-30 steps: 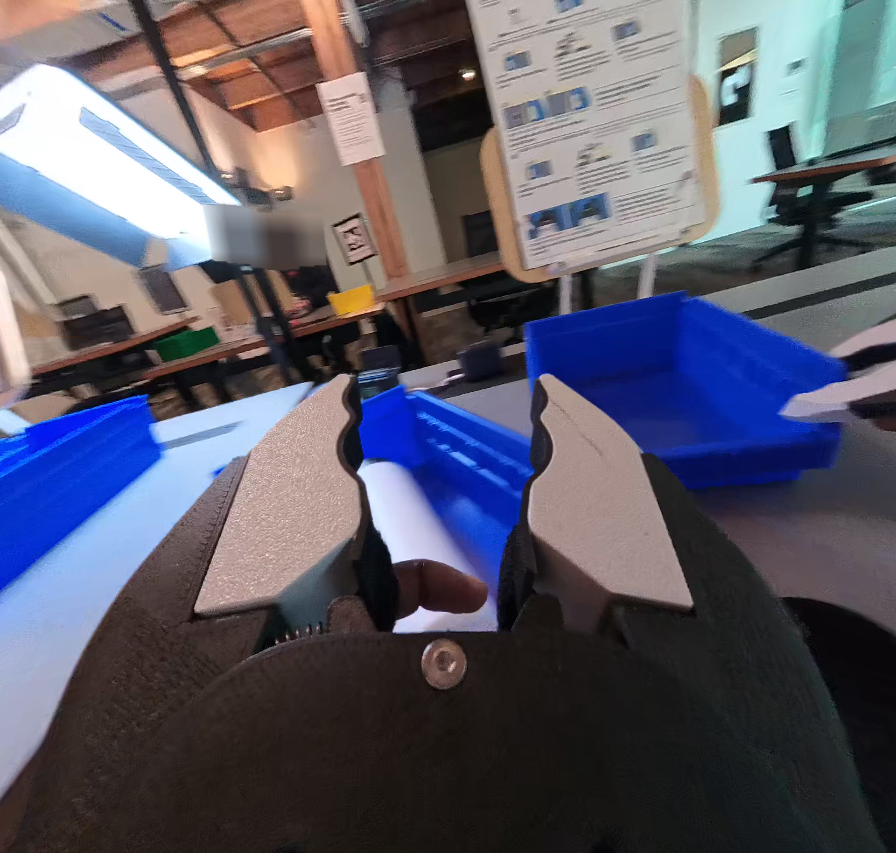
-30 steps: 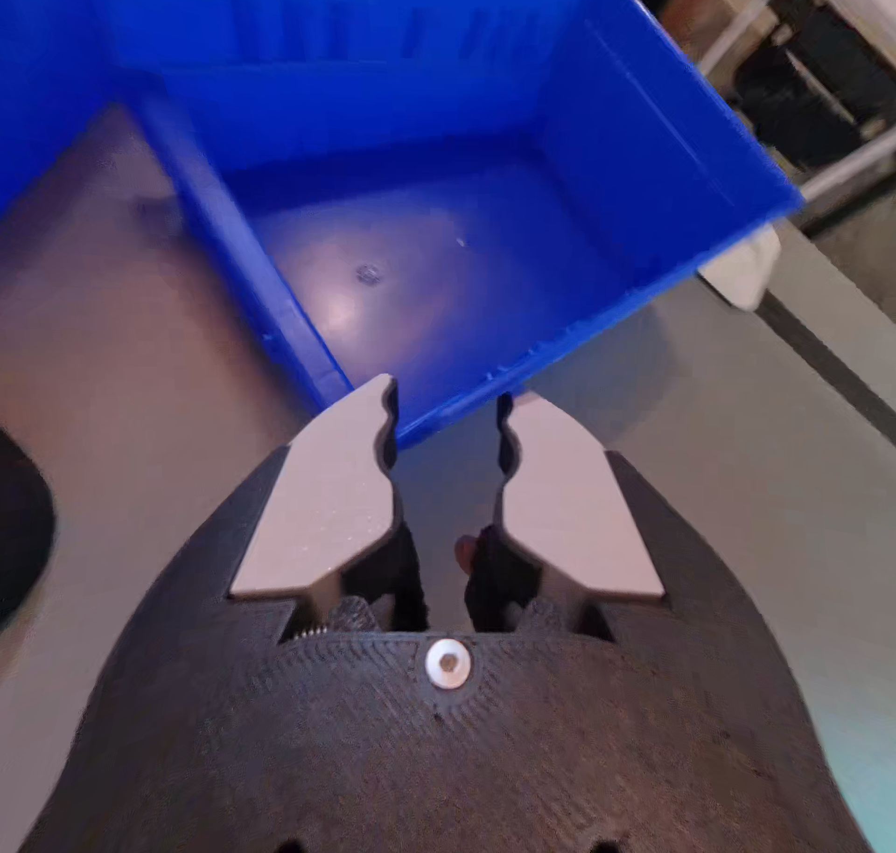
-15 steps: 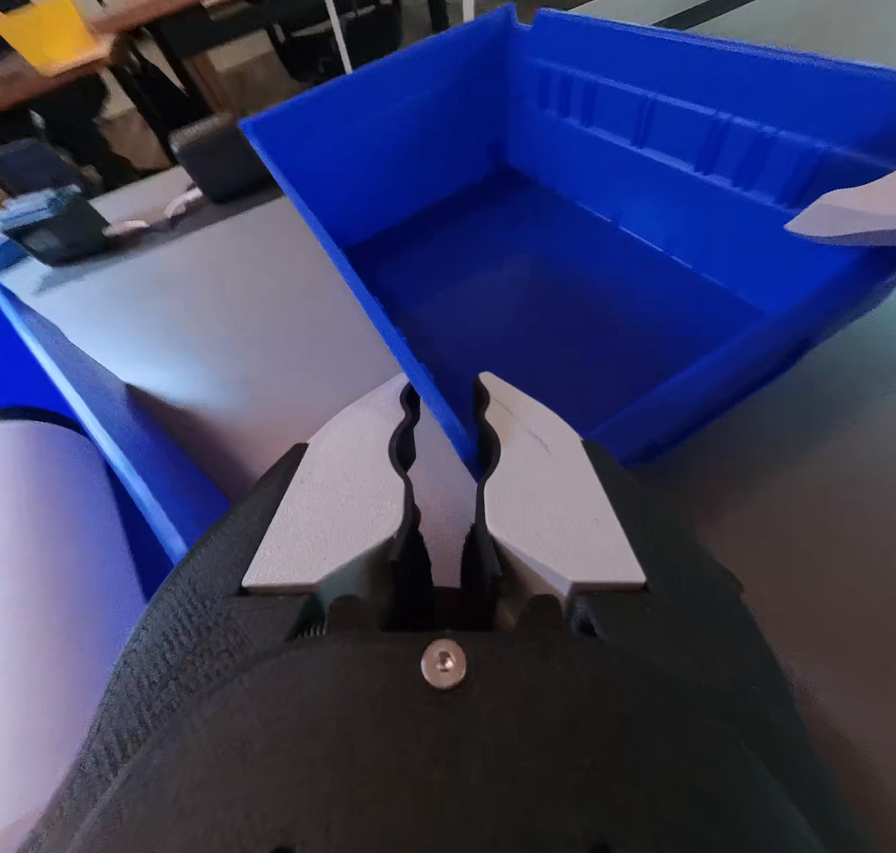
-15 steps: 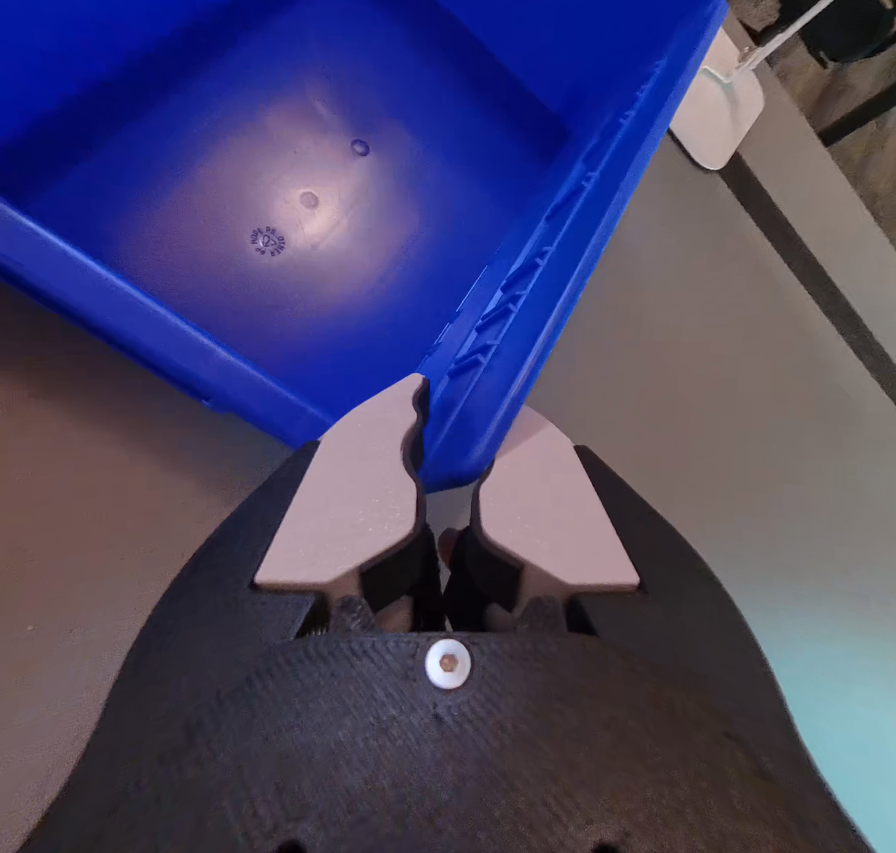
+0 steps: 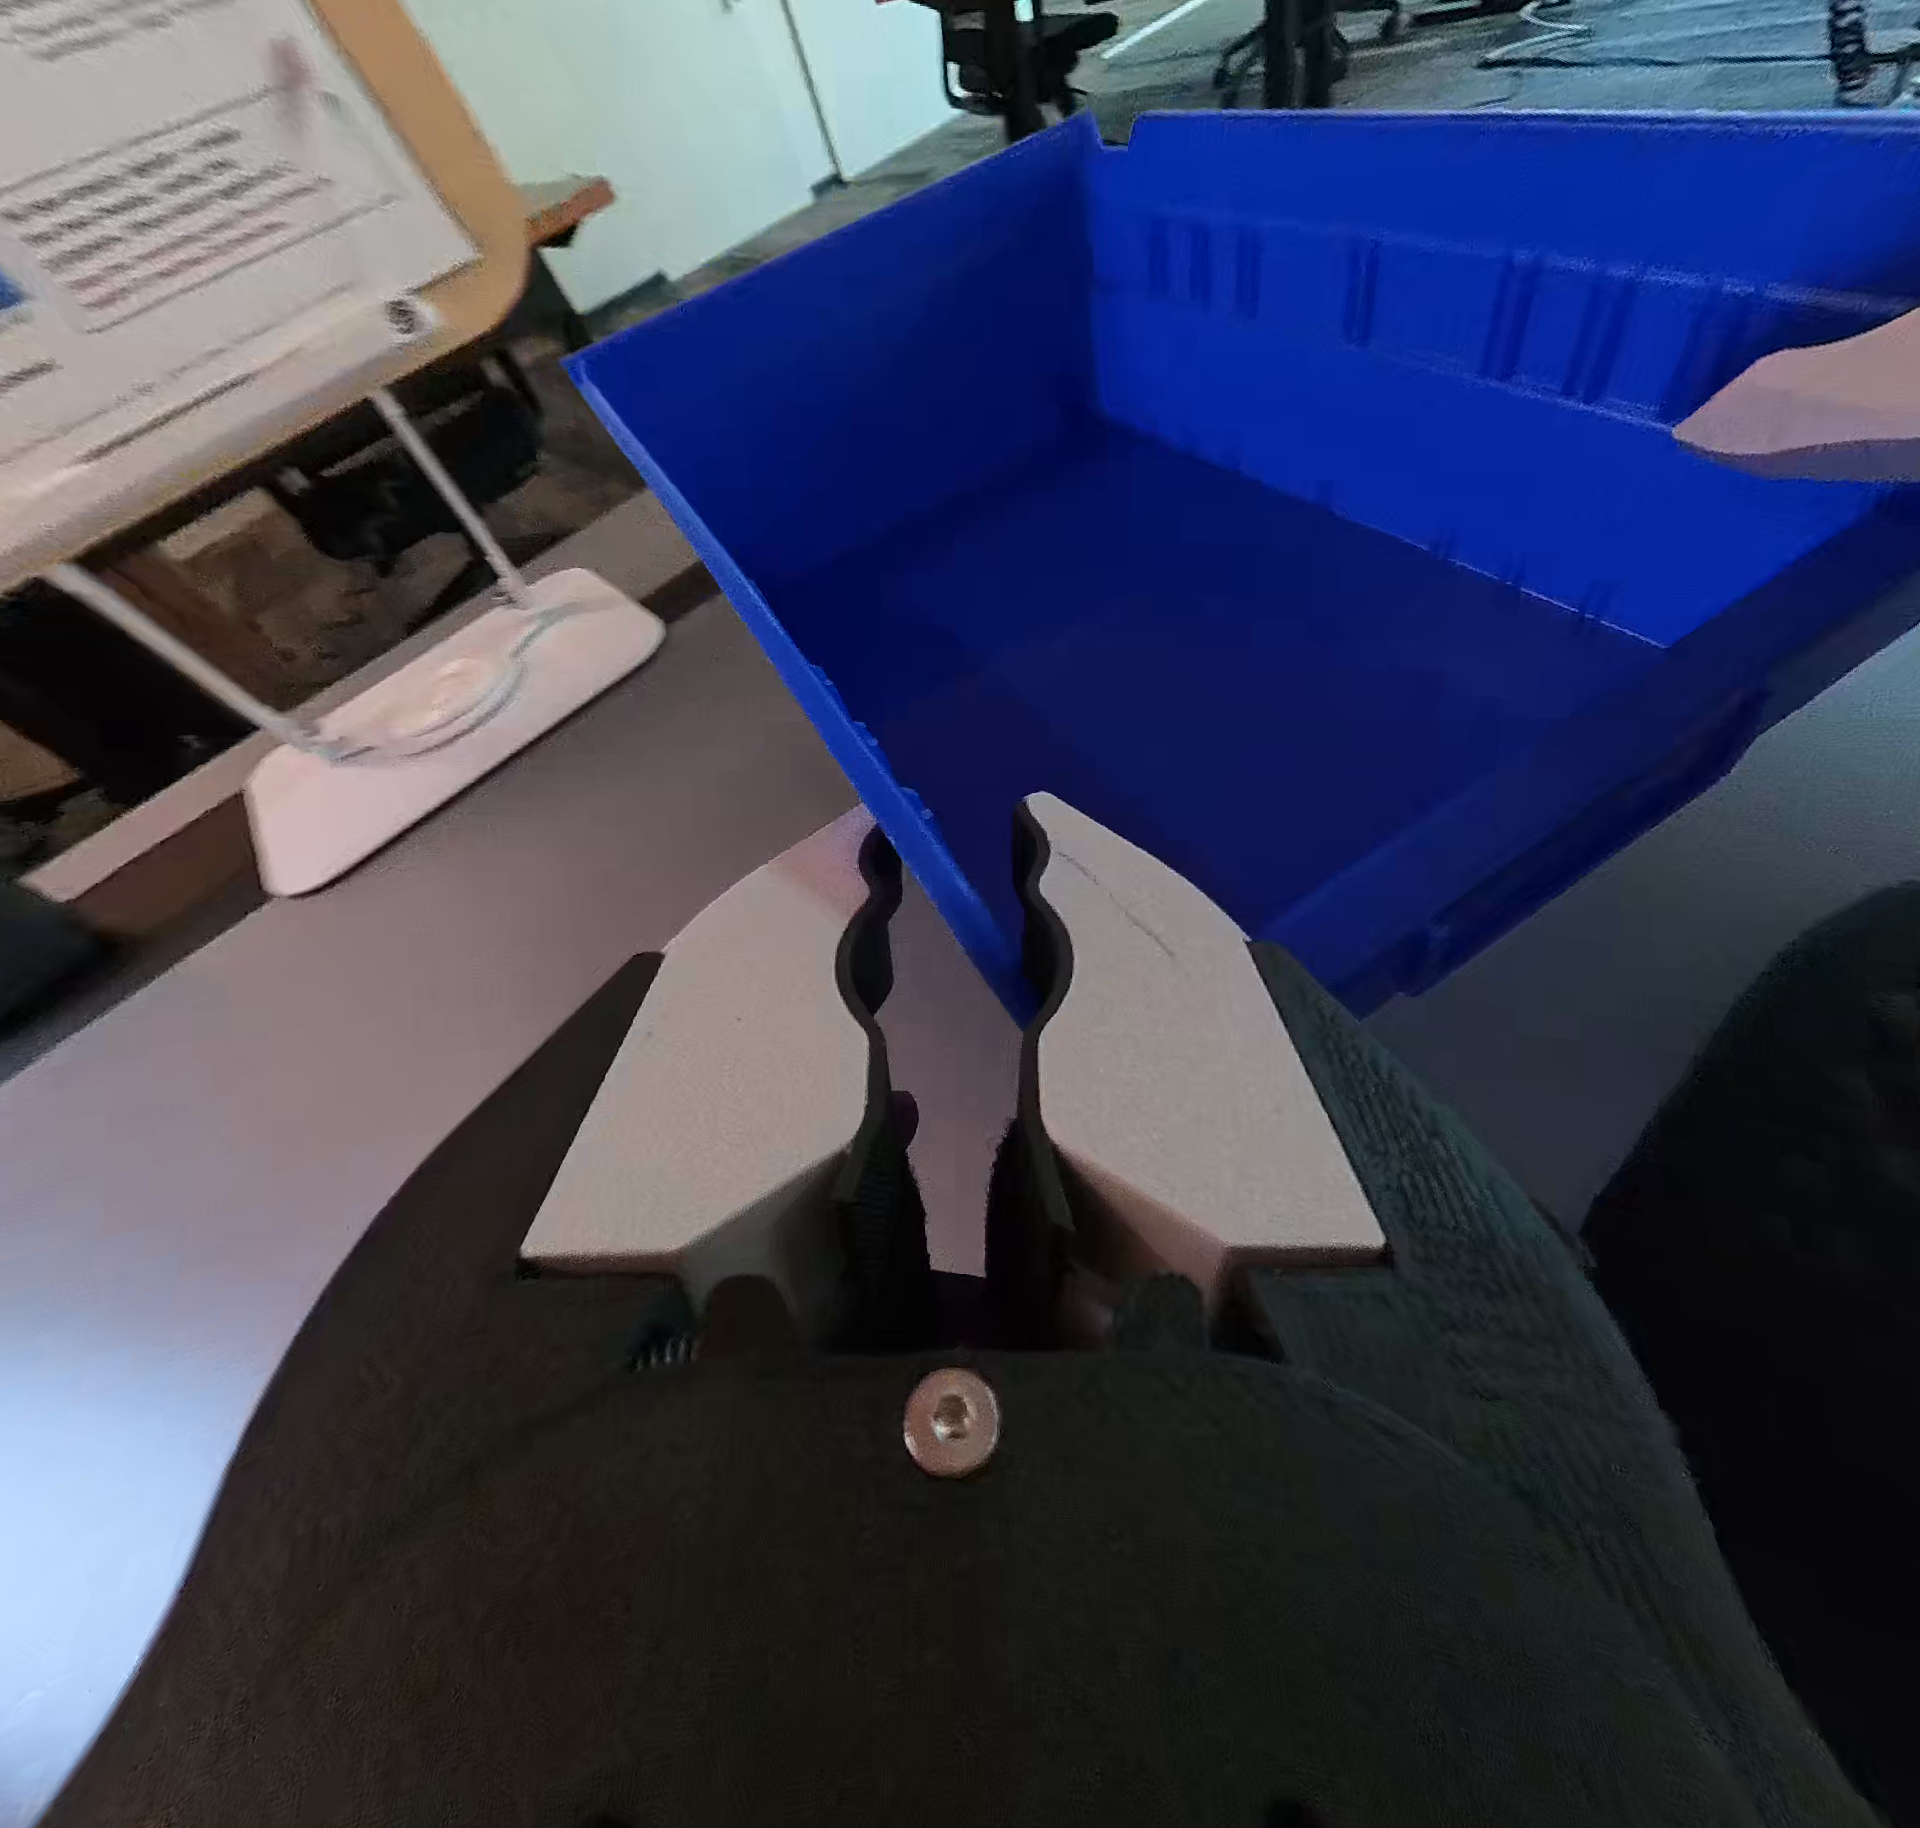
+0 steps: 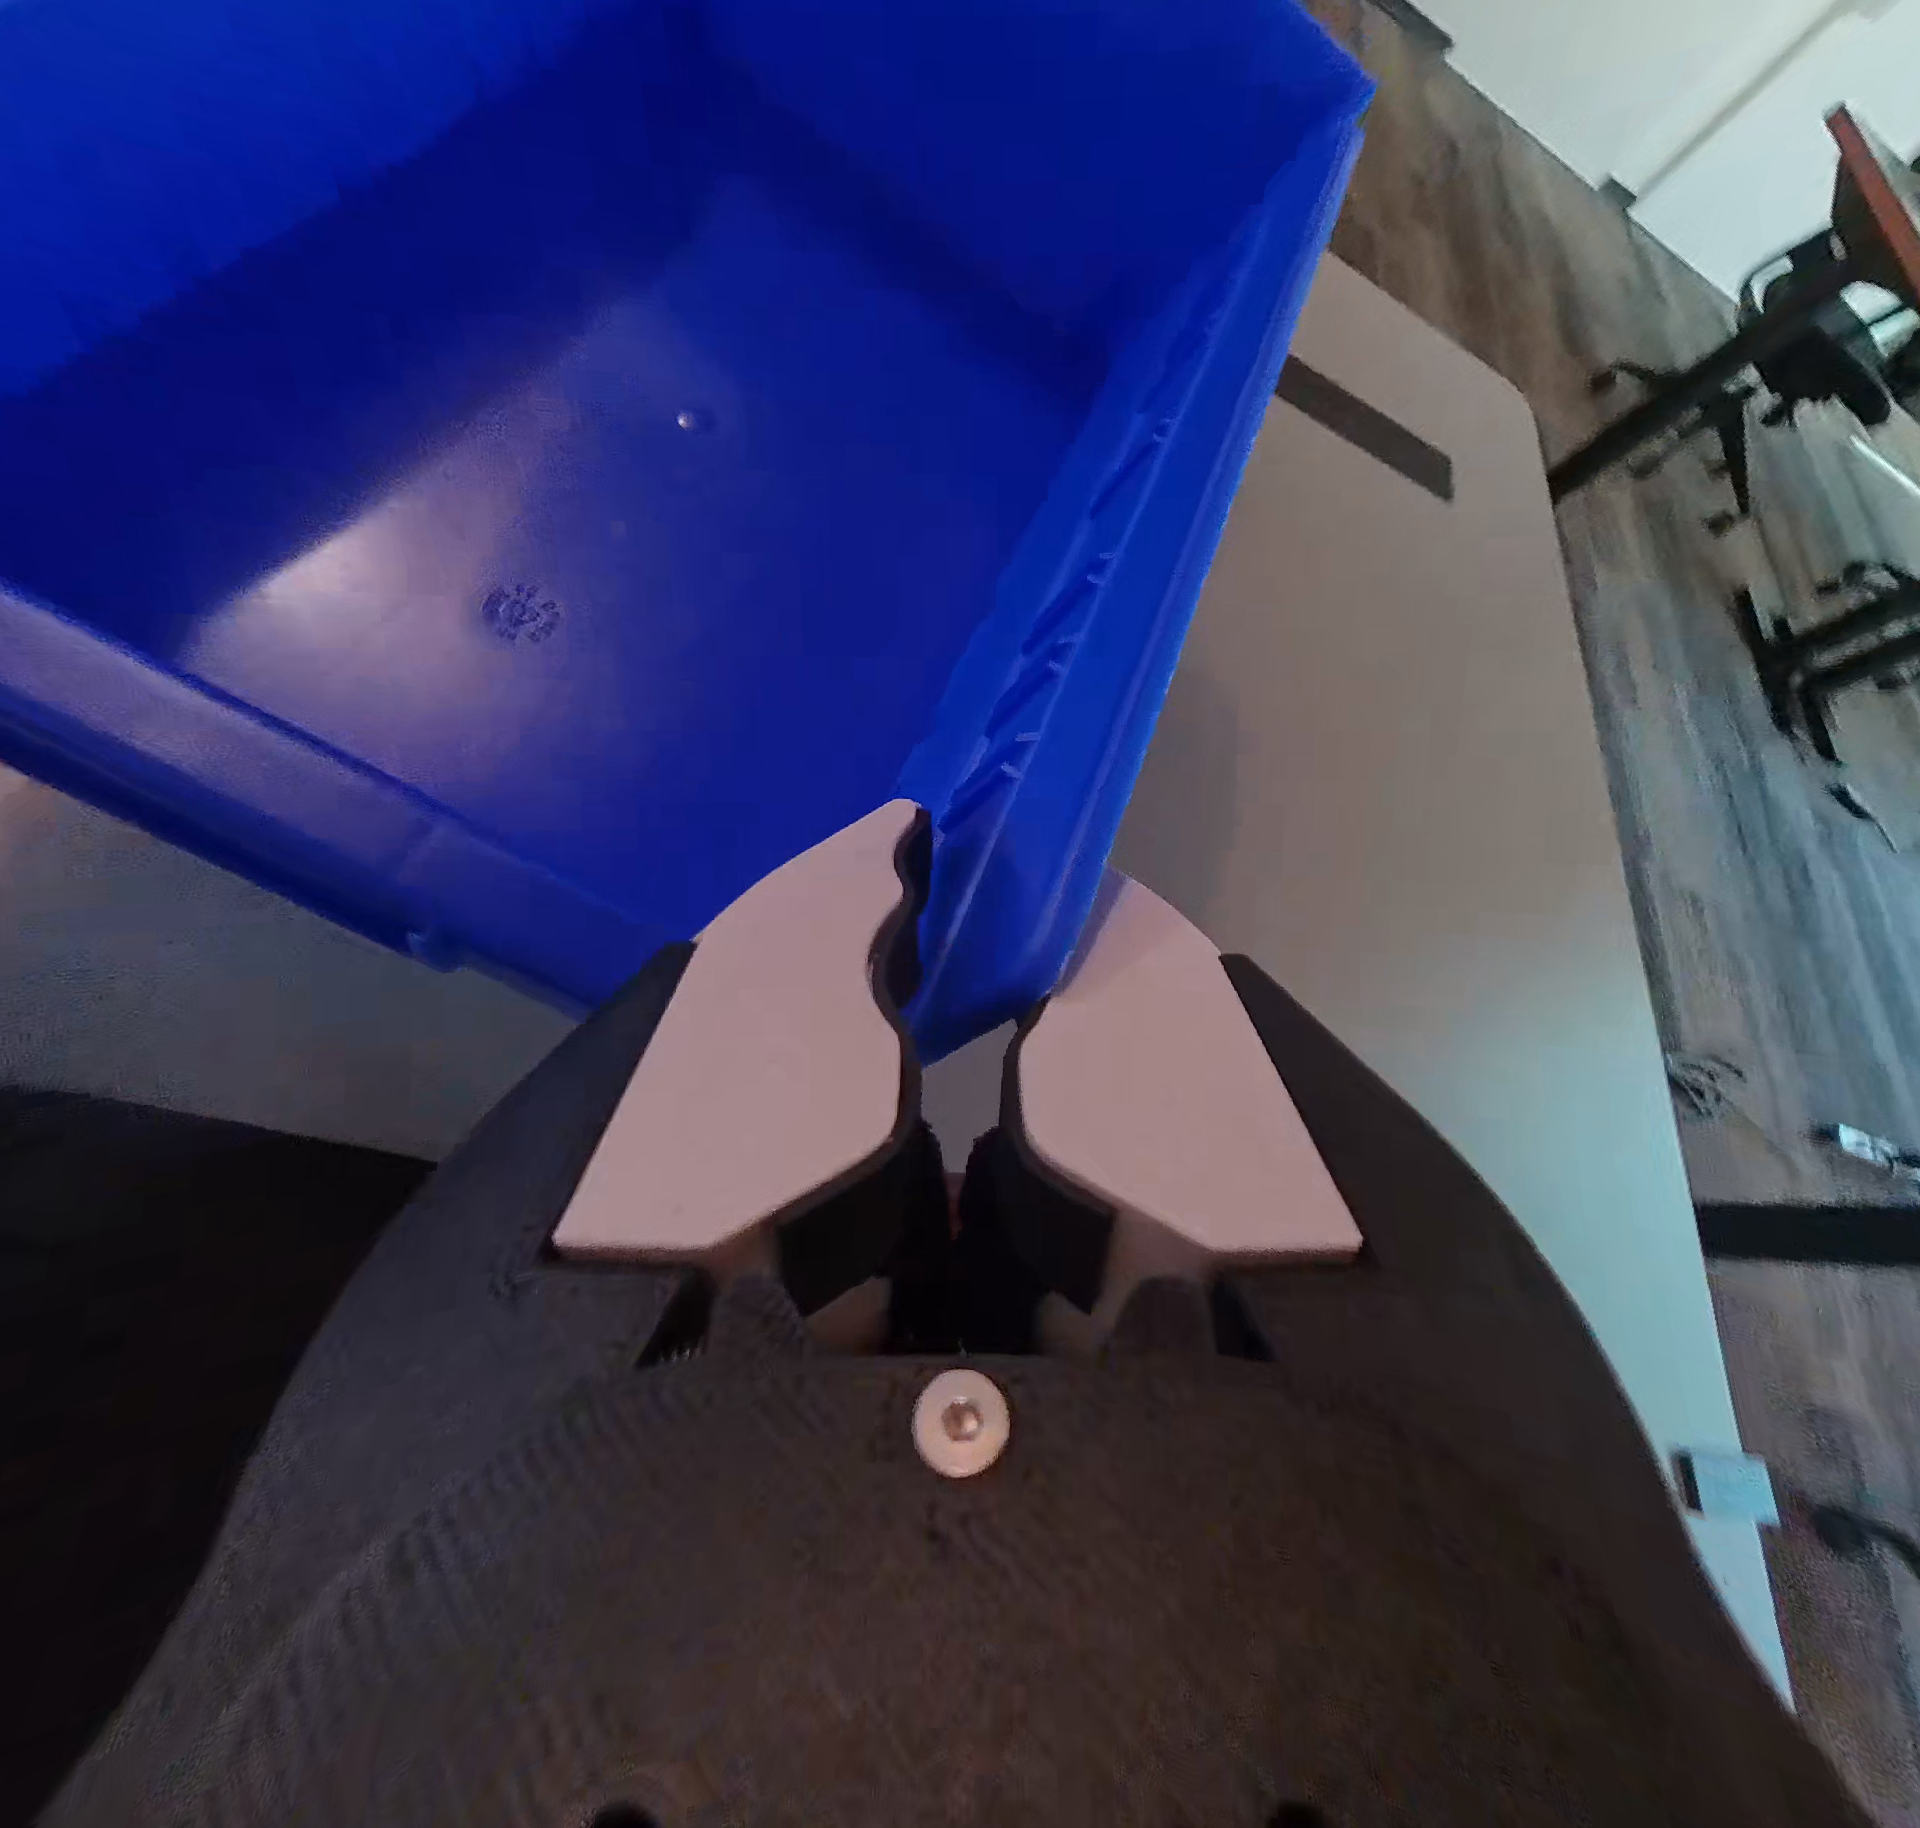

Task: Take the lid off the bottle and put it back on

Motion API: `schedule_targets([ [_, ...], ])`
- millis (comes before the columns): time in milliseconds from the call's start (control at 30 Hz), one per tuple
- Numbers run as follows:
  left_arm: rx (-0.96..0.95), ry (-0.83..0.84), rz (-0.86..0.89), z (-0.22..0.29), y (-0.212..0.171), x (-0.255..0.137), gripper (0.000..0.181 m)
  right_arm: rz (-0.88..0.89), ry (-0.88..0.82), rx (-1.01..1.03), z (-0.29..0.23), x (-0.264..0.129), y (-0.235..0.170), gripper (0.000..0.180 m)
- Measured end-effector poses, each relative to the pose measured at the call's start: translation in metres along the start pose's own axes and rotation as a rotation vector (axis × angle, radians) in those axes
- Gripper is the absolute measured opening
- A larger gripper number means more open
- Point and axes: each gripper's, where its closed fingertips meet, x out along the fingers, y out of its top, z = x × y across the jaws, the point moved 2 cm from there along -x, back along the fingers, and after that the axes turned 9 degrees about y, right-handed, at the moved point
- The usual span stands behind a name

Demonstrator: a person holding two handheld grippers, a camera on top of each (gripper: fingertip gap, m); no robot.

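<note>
The right gripper (image 6: 961,905) has its jaws pinching the near corner wall of an empty blue bin (image 6: 1132,552), one finger inside, one outside. The left gripper (image 5: 951,843) has its jaws slightly spread astride the bin's opposite near corner (image 5: 935,843), the wall running between them; whether they press on it I cannot tell. The bin looks tilted, perhaps lifted off the grey worktop (image 5: 520,947).

No bottle or lid shows in either view, so I cannot say where they are. The risks I judge: the thin wall could slip from a corner-only pinch and the bin drop or twist, and uneven pulls by the two grippers could wrench it. A sign stand (image 5: 447,708) sits near the left corner and could be knocked.
</note>
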Motion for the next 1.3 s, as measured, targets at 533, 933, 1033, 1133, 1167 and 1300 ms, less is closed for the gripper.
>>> schedule_targets([
  [533,0.081,-0.055,-0.084,0.013,-0.001,0.003,0.087,0.065,-0.041,0.251,0.059,-0.013,-0.055,0.038],
  [933,-0.018,0.662,-0.210,-0.226,-0.115,-0.173,0.081,0.141,0.391,0.037,-0.112,0.037,0.048,0.083],
  [1033,-0.115,0.540,-0.254,-0.218,-0.143,-0.157,0.054,0.018,0.335,-0.027,-0.127,0.058,0.035,0.066],
  [1133,-0.072,0.486,-0.227,-0.210,-0.145,-0.144,0.029,-0.091,0.249,-0.139,-0.119,0.064,0.021,0.045],
  [1167,-0.017,0.492,-0.233,-0.212,-0.145,-0.144,0.028,-0.114,0.244,-0.122,-0.115,0.063,0.018,0.040],
  [1300,0.053,0.419,-0.226,-0.216,-0.148,-0.150,0.028,-0.179,0.199,-0.082,-0.089,0.059,0.001,0.021],
])
